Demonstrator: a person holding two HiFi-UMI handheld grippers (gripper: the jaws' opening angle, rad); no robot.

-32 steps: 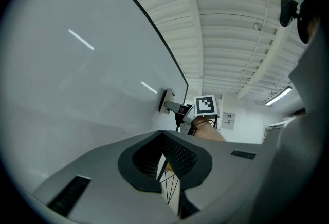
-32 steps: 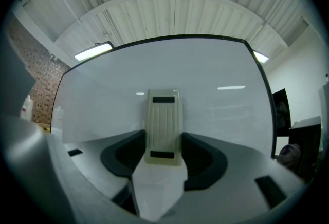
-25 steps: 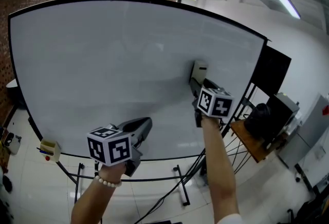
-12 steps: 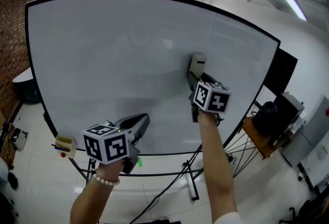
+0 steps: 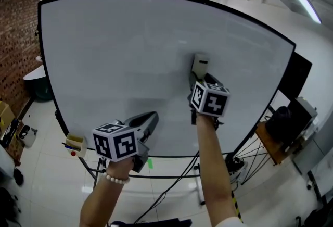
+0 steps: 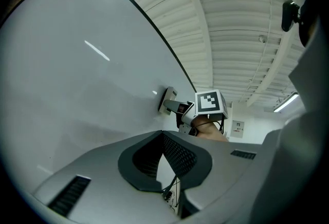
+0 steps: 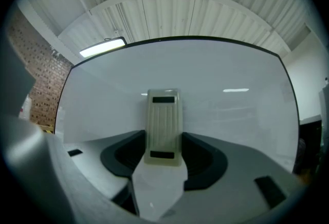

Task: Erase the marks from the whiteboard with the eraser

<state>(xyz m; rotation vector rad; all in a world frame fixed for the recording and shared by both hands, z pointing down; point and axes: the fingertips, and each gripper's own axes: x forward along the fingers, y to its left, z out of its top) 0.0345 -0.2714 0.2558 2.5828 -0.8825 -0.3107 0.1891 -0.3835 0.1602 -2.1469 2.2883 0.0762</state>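
Currently right gripper [image 7: 163, 138] clamps the cream ribbed plastic eraser [image 5: 200, 62] against the black-framed white whiteboard [image 5: 114, 54], centre-right of frame, left gripper [image 6: 163, 138] closed and empty at lower left; risk: uneven pressure tilts the eraser, skipping any marks.

The eraser [image 7: 163, 124] has slid left along the whiteboard [image 5: 114, 49], farther from its right edge. The left gripper [image 5: 148, 121] has shifted left too.

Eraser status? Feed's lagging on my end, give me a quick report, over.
Right gripper shut on eraser, flat against whiteboard. Left gripper shut, empty, lower left. No marks visible, nothing in the way.
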